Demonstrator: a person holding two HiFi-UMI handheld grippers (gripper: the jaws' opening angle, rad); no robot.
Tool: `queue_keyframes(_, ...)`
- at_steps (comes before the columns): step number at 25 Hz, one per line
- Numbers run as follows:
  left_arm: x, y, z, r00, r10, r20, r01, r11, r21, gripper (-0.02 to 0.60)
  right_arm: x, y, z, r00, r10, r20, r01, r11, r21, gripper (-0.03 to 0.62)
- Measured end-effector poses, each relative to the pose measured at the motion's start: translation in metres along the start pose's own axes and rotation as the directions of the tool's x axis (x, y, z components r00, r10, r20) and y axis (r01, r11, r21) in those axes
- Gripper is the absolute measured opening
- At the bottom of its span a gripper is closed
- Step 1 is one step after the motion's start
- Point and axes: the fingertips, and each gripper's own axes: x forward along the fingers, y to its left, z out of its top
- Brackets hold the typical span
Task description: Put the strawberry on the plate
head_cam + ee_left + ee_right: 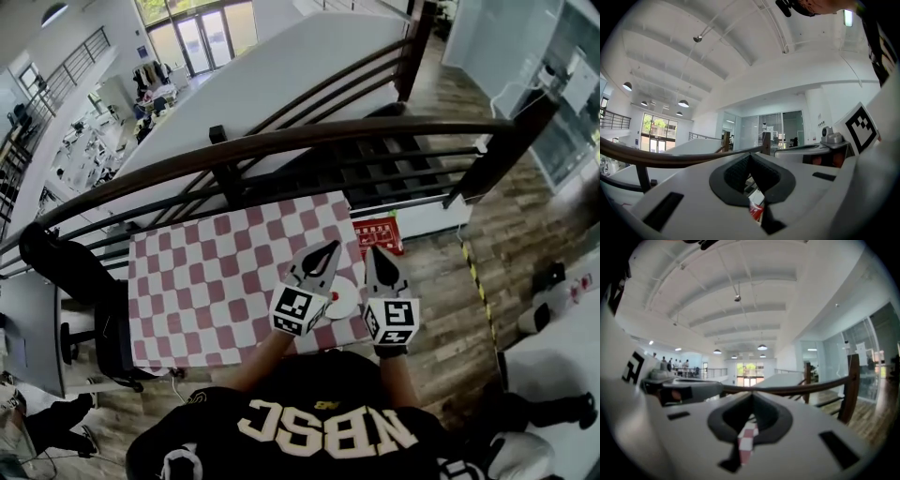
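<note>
A small red strawberry [335,296] lies on a white plate [349,302] near the front right corner of the red-and-white checked table [206,281]. Both grippers are held up over that corner and point away from me. The left gripper [333,246] hangs just left of the plate and partly covers it; its jaws are shut with nothing in them [750,155]. The right gripper [372,250] is beside the plate's right edge, also shut and empty [751,393]. Both gripper views look at the ceiling and the railing; neither shows the plate or the strawberry.
A dark stair railing [281,145] runs along the table's far side. A red crate [378,234] stands on the wooden floor just past the table's right far corner. A black chair [75,272] is at the table's left end.
</note>
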Motion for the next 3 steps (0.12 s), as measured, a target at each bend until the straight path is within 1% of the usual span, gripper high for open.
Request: queue_keyframes(3, 0.0047, 0.0056, -0.0005, 1.0, 0.026, -0.004, -0.026, 1.0, 0.011, 0.012, 0.0033, -0.0015, -0.0027, 0.999, 0.051, -0.009, -0.051, 0.996, -0.071, 0.018)
